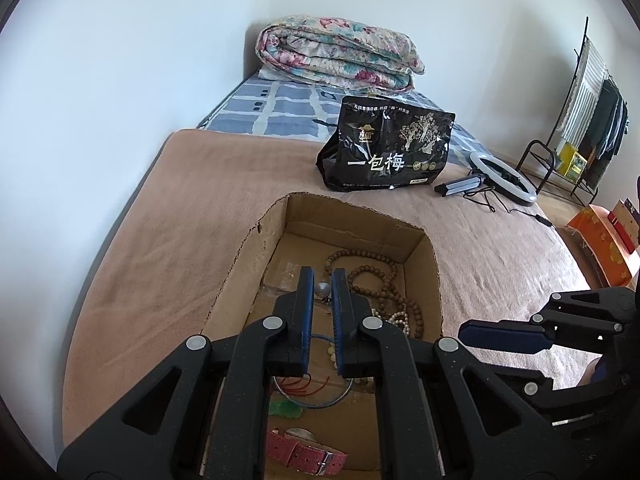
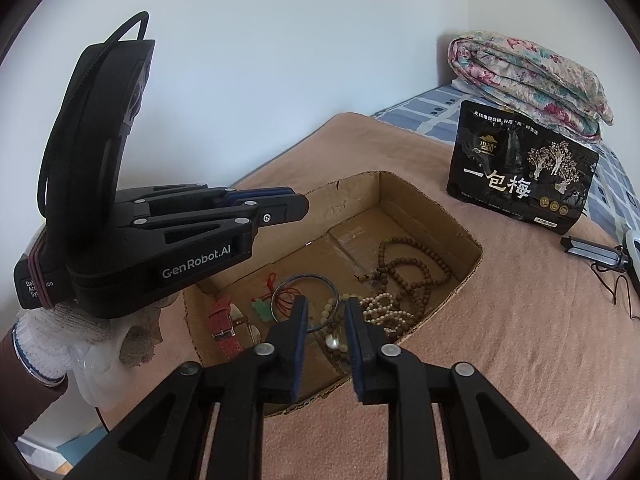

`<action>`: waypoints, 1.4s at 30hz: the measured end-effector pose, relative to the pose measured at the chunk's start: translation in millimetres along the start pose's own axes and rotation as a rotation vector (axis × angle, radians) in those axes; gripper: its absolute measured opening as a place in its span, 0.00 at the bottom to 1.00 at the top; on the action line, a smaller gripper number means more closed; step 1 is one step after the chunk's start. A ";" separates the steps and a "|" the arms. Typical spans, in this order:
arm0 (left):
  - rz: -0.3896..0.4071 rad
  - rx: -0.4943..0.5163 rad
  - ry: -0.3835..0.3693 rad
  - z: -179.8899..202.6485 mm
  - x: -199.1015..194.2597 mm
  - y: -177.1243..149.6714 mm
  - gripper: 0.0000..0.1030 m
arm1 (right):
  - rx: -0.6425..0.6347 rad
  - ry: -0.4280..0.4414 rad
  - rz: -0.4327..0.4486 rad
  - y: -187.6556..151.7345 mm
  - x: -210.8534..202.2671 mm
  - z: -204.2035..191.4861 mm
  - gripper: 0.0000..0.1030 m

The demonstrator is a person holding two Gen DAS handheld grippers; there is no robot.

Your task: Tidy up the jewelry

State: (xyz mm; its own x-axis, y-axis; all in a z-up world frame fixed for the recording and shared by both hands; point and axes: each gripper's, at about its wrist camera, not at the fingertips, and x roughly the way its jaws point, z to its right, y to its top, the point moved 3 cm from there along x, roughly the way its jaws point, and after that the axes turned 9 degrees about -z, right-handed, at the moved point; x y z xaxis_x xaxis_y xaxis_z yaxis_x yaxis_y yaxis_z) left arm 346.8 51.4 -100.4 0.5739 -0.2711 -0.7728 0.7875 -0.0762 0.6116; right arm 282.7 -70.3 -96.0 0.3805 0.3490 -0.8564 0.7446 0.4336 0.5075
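Black left hand-held gripper [image 1: 322,282] w/ narrow gap, nothing gripped, over cardboard box [image 1: 434,264].

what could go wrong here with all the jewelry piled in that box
1. The brown bead strand and white bead strand lie tangled; lifting one may drag the other.
2. The left gripper, jaws narrowly apart above the cardboard box, has a pearl-like bead showing between them; it could drop.

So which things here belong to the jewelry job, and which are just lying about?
Job:
cardboard box
brown bead strand
white bead strand
blue bangle
green pendant
pink-strap watch

Lying about:
black snack bag
floral quilt
ring light
clothes rack
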 end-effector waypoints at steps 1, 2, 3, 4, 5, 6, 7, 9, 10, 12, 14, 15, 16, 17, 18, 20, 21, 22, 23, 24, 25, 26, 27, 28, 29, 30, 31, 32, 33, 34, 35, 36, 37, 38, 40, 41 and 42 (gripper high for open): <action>-0.001 0.001 -0.003 0.0 0.0 0.0 0.06 | 0.001 -0.002 0.002 0.1 -0.3 -0.1 0.26; -0.001 0.003 -0.001 0.6 0.5 -0.3 0.06 | 0.001 -0.004 0.002 0.2 -0.1 -0.3 0.27; -0.001 0.005 0.002 1.1 0.8 -0.5 0.06 | 0.001 -0.007 0.001 0.5 0.3 -0.5 0.28; -0.001 0.005 0.002 0.9 0.7 -0.3 0.06 | 0.002 -0.011 0.001 0.3 0.4 -0.5 0.30; -0.001 0.008 0.004 1.8 1.1 -0.8 0.08 | 0.003 -0.016 0.002 0.2 0.5 -0.4 0.35; -0.001 0.006 0.001 1.6 0.8 -0.4 0.14 | 0.004 -0.022 0.004 0.0 0.3 -0.3 0.38; 0.003 0.009 0.002 2.0 0.3 -0.8 0.28 | 0.005 -0.028 0.007 -0.2 -0.3 -0.2 0.45; 0.016 0.013 0.006 2.6 -2.3 -1.3 0.37 | 0.006 -0.040 0.016 -0.1 -2.3 0.2 0.55; 0.017 0.015 0.008 3.2 -3.0 -1.6 0.37 | 0.007 -0.045 0.018 0.0 -3.2 0.3 0.58; 0.016 0.013 0.009 3.3 -3.3 -2.0 0.37 | 0.008 -0.054 0.022 0.5 -4.6 0.4 0.63; 0.017 0.012 0.008 3.3 -3.2 -1.7 0.37 | 0.011 -0.070 0.031 0.6 -6.6 0.6 0.75; 0.017 0.010 0.009 3.2 -3.9 -1.8 0.38 | 0.014 -0.077 0.036 0.6 -8.1 1.2 0.78; 0.017 0.007 0.010 2.9 -4.8 -2.0 0.40 | 0.016 -0.082 0.041 0.7 -9.5 1.5 0.80; 0.017 0.003 0.011 2.4 -5.9 -2.0 0.45 | 0.017 -0.085 0.042 1.0 -10.2 1.9 0.81; 0.022 -0.002 0.013 1.1 -7.1 -1.4 0.47 | 0.018 -0.092 0.042 1.4 -10.9 2.0 0.82; 0.029 -0.007 0.014 0.2 -10.2 -1.3 0.49 | 0.019 -0.109 0.047 1.6 -12.3 2.6 0.88; 0.030 -0.010 0.015 -0.5 -11.3 -0.9 0.49 | 0.019 -0.114 0.049 1.8 -12.9 2.7 0.88; 0.031 -0.011 0.018 -1.0 -12.5 -1.1 0.49 | 0.019 -0.116 0.049 1.5 -13.4 2.8 0.89; 0.031 -0.013 0.021 -1.4 -13.5 -1.1 0.50 | 0.020 -0.118 0.047 1.4 -13.7 2.7 0.89; 0.032 -0.015 0.022 -2.2 -14.5 -1.3 0.51 | 0.021 -0.122 0.046 1.4 -14.2 3.1 0.89; 0.035 -0.016 0.022 -2.1 -15.5 -1.4 0.55 | 0.021 -0.129 0.045 1.4 -14.6 3.1 0.89; 0.039 -0.018 0.022 -2.5 -17.3 -1.8 0.56 | 0.021 -0.136 0.045 1.1 -14.9 3.0 0.90; 0.041 -0.019 0.021 -1.4 -18.4 -1.5 0.56 | 0.019 -0.141 0.045 0.8 -15.3 2.1 0.90; 0.041 -0.019 0.020 -0.6 -19.3 -1.5 0.56 | 0.017 -0.143 0.046 0.6 -16.0 2.0 0.90; 0.041 -0.018 0.020 -0.3 -20.4 -1.8 0.56 | 0.017 -0.145 0.047 0.0 -17.1 1.9 0.90; 0.041 -0.017 0.023 1.0 -20.9 -1.5 0.56 | 0.018 -0.146 0.047 -0.2 -17.7 2.0 0.90; 0.042 -0.015 0.026 1.5 -21.6 -1.6 0.57 | 0.019 -0.148 0.048 -0.3 -18.5 2.1 0.90; 0.043 -0.015 0.025 1.4 -22.1 -1.7 0.59 | 0.019 -0.150 0.049 -0.8 -19.5 2.0 0.90; 0.044 -0.017 0.023 2.0 -21.6 -0.9 0.61 | 0.018 -0.153 0.050 -1.1 -20.4 1.9 0.90; 0.048 -0.018 0.025 2.2 -23.0 -0.9 0.66 | 0.018 -0.157 0.052 -1.5 -21.6 1.8 0.90; 0.053 -0.021 0.025 1.8 -25.0 -1.2 0.68 | 0.018 -0.159 0.053 -2.1 -22.8 1.6 0.90; 0.055 -0.021 0.025 2.2 -26.4 -1.0 0.68 | 0.018 -0.160 0.055 -2.7 -24.2 1.6 0.90; 0.055 -0.022 0.027 2.2 -27.9 -0.9 0.69 | 0.018 -0.161 0.056 -2.7 -25.2 1.9 0.90; 0.055 -0.022 0.028 2.4 -29.4 -0.7 0.69 | 0.019 -0.163 0.057 -3.1 -26.4 2.1 0.90; 0.056 -0.022 0.030 2.6 -30.2 -0.4 0.69 | 0.019 -0.171 0.059 -4.6 -28.8 1.6 0.90; 0.058 -0.021 0.031 3.2 -30.3 -0.4 0.69 | 0.018 -0.177 0.059 -4.9 -30.1 1.8 0.90; 0.060 -0.022 0.034 4.0 -32.2 -0.3 0.69 | 0.017 -0.182 0.061 -5.5 -31.6 1.6 0.90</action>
State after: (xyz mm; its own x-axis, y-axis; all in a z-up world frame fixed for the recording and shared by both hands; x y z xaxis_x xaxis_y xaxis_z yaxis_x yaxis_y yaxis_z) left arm 327.1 56.4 -75.0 0.6271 -0.2413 -0.7406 0.7561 -0.0399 0.6532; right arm 267.5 -85.1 -71.8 0.5166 0.2178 -0.8281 0.7259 0.4015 0.5584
